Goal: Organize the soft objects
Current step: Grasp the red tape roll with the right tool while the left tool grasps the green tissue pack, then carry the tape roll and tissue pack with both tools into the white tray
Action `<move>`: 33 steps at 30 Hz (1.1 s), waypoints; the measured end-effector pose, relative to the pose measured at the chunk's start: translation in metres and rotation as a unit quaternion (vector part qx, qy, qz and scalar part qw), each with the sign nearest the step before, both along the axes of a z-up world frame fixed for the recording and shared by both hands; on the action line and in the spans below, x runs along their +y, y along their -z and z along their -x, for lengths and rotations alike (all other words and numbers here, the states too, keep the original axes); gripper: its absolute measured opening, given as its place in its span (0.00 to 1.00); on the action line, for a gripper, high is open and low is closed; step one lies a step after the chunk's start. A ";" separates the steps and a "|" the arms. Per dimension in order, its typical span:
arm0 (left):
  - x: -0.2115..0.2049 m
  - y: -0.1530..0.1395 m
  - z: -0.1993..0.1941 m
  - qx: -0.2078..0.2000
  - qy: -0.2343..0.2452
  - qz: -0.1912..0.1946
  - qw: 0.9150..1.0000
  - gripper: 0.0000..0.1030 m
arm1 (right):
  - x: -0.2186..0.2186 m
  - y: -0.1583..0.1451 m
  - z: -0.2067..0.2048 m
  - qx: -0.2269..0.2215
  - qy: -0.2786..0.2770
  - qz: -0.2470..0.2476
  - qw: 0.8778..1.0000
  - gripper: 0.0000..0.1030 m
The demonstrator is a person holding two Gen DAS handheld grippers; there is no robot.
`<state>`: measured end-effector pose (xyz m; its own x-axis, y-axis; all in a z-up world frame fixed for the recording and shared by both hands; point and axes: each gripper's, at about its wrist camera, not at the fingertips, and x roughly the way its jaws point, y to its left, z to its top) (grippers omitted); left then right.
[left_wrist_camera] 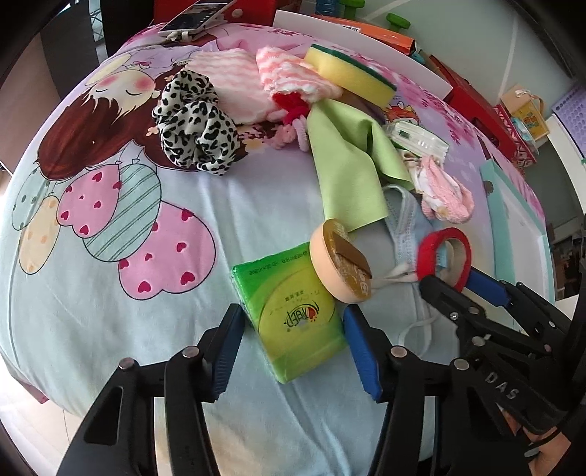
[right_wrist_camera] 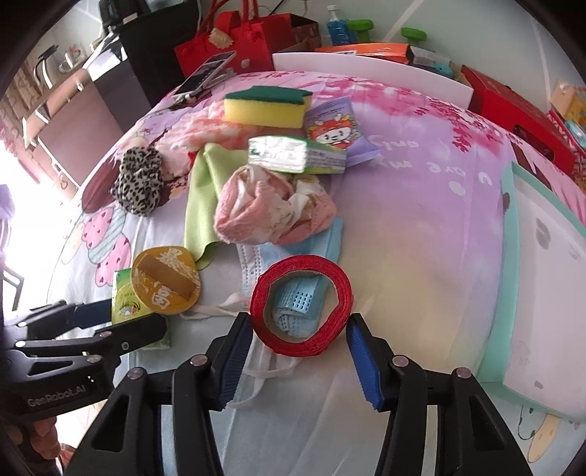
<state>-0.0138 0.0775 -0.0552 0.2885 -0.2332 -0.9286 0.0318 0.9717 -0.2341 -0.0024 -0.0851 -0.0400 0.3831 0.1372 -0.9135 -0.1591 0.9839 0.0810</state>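
Note:
A green tissue pack (left_wrist_camera: 293, 315) lies on the cartoon-print bedsheet (left_wrist_camera: 110, 311), and my left gripper (left_wrist_camera: 293, 351) has its blue pads against the pack's two long sides. A round beige puff (left_wrist_camera: 340, 263) with a gold band leans on the pack's far corner. In the right wrist view a red ring (right_wrist_camera: 302, 304) rests on a blue face mask (right_wrist_camera: 296, 296). My right gripper (right_wrist_camera: 296, 351) straddles the ring, one pad touching each side. Each gripper also shows in the other's view: the right gripper (left_wrist_camera: 463, 289) at the ring, the left gripper (right_wrist_camera: 121, 322) at the pack.
Further back lie a green cloth (left_wrist_camera: 348, 172), a leopard scrunchie (left_wrist_camera: 197, 124), a yellow sponge (left_wrist_camera: 348, 73), pink striped towels (left_wrist_camera: 234, 80) and pink socks (right_wrist_camera: 271, 205). A white box with a teal rim (right_wrist_camera: 542, 293) stands at the right. A phone (left_wrist_camera: 194, 18) sits at the far edge.

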 end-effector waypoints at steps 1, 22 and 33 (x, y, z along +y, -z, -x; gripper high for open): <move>0.000 0.000 0.000 -0.002 -0.002 0.001 1.000 0.56 | -0.003 -0.001 0.000 -0.001 0.005 -0.003 1.000 0.54; 0.047 -0.035 -0.005 -0.057 -0.094 -0.045 0.993 0.53 | -0.046 -0.022 0.009 -0.035 0.077 -0.031 0.996 0.54; 0.005 -0.088 -0.011 -0.122 -0.061 -0.038 0.990 0.53 | -0.061 -0.043 0.016 -0.065 0.093 -0.027 0.993 0.53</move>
<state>-0.0029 0.0829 0.0323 0.5286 -0.1146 -0.8411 -0.0395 0.9864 -0.1593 -0.0181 -0.1463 0.0031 0.5212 0.0997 -0.8476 0.0133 0.9921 0.1249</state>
